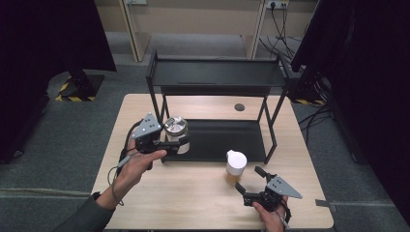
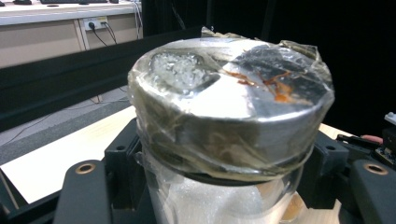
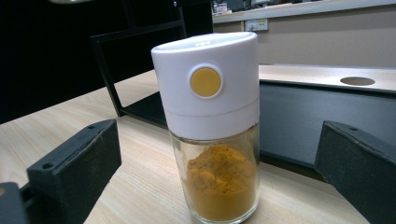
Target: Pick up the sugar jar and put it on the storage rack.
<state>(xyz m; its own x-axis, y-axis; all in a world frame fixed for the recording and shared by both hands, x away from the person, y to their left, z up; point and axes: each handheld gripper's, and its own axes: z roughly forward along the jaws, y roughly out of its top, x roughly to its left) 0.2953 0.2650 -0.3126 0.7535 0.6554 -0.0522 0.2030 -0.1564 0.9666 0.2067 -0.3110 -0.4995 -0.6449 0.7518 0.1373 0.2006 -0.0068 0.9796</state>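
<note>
Jar (image 1: 176, 129) clamped in left gripper (image 1: 180, 142) jaws.

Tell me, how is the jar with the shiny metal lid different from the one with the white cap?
The metal-lidded jar holds something white and has plastic film over its lid; the white-capped jar holds orange-yellow powder under a bare cap. The left gripper is shut on the metal-lidded jar; the white-capped jar stands free between the open right gripper jaws. Both are clear glass.

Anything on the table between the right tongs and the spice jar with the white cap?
Nothing: the high view shows bare tabletop between the right tongs and the spice jar, and the right gripper view agrees.
</note>
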